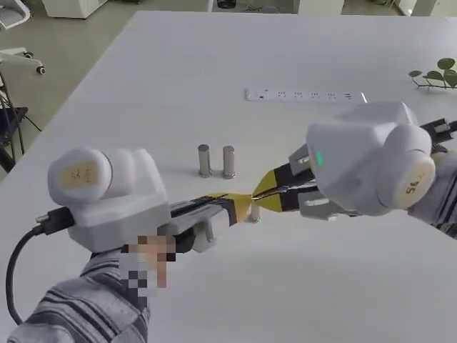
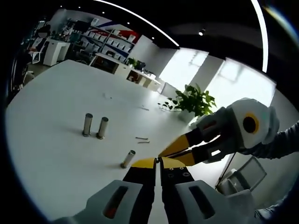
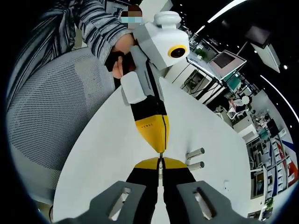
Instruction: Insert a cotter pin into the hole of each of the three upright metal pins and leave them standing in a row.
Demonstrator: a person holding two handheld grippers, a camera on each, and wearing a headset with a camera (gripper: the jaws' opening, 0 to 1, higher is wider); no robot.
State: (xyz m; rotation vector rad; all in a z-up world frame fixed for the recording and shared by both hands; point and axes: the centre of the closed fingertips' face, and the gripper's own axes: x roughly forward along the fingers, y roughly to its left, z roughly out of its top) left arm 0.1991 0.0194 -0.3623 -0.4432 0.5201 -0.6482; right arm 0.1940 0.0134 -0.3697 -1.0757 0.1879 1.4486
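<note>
Two metal pins stand upright side by side at mid-table; they are the two pins in the left gripper view and the two pins in the right gripper view. A third pin stands nearer, and its base peeks out under the yellow tips. My left gripper and right gripper meet tip to tip above it, both shut. A thin cotter pin bridges the two tips. Two loose cotter pins lie on the table.
A white power strip lies far back on the white table. A green plant is at the right edge. A mesh chair back is behind the left hand in the right gripper view.
</note>
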